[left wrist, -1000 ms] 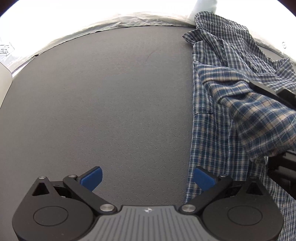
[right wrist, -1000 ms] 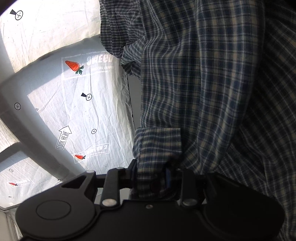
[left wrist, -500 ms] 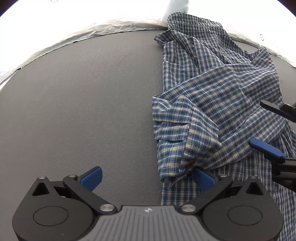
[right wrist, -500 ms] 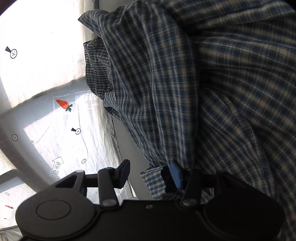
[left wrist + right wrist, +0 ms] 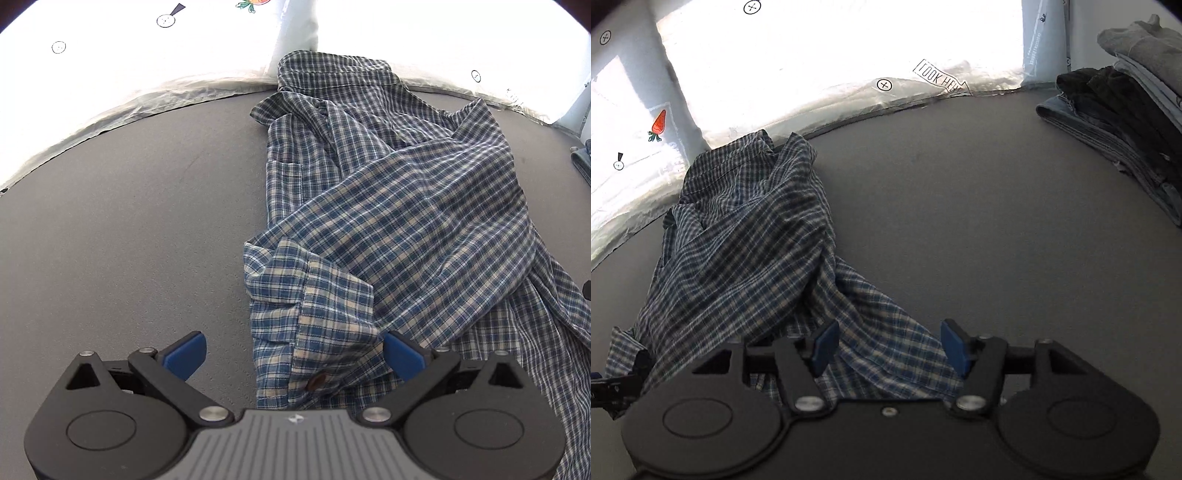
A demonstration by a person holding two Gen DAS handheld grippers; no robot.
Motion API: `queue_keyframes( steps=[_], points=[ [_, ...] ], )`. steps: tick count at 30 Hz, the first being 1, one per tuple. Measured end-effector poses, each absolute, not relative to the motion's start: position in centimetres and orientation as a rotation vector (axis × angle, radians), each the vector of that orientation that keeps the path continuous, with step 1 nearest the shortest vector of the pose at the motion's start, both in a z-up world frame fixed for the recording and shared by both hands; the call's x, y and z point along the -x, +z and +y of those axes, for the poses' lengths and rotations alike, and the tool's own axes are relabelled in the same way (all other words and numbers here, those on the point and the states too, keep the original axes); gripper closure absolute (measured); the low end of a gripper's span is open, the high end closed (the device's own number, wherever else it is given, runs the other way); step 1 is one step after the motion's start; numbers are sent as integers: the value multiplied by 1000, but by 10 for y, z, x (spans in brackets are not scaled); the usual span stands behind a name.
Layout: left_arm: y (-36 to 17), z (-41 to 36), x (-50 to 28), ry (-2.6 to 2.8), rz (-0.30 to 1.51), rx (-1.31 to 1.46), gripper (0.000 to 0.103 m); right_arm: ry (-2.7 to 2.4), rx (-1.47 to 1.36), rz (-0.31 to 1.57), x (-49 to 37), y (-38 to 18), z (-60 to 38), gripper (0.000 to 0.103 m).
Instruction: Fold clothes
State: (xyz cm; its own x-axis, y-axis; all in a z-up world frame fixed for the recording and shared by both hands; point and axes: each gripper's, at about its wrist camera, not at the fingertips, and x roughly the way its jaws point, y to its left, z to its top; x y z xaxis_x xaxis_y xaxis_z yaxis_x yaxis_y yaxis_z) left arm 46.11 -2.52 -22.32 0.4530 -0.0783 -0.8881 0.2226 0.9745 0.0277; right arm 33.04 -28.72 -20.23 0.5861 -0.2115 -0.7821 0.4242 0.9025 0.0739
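Observation:
A blue and cream plaid shirt [image 5: 406, 221] lies crumpled on the grey table [image 5: 129, 240], collar at the far edge. One sleeve is laid across its body, and the buttoned cuff [image 5: 317, 332] rests between the fingers of my left gripper [image 5: 293, 354]. Those jaws are wide and closing; the left pad [image 5: 184, 354] stands apart from the cloth, so nothing is pressed. In the right wrist view my right gripper [image 5: 888, 345] hovers over the shirt's near edge [image 5: 886, 332], its jaws opening with nothing gripped.
A stack of folded clothes [image 5: 1126, 122] sits at the table's far right. White plastic sheeting [image 5: 849, 55] with printed marks backs the table. Bare grey tabletop [image 5: 960, 221] stretches between the shirt and the stack.
The right gripper let go of the sleeve cuff, which dropped across the shirt, then drew back and rolled. The left gripper shifted right so the cuff now lies between its fingers.

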Motion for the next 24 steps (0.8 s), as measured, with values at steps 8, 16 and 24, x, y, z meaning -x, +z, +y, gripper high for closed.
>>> queue_keyframes(
  steps=[8, 16, 24],
  points=[
    [-232, -16, -471, -157, 1120, -101, 33, -377, 71, 927, -328, -226, -274, 21],
    [-225, -1, -476, -155, 1094, -9, 88, -357, 3, 947, -336, -235, -275, 19],
    [-150, 9, -503, -132, 865, 45, 92, -369, -14, 914, -337, -228, -273, 19]
  ],
)
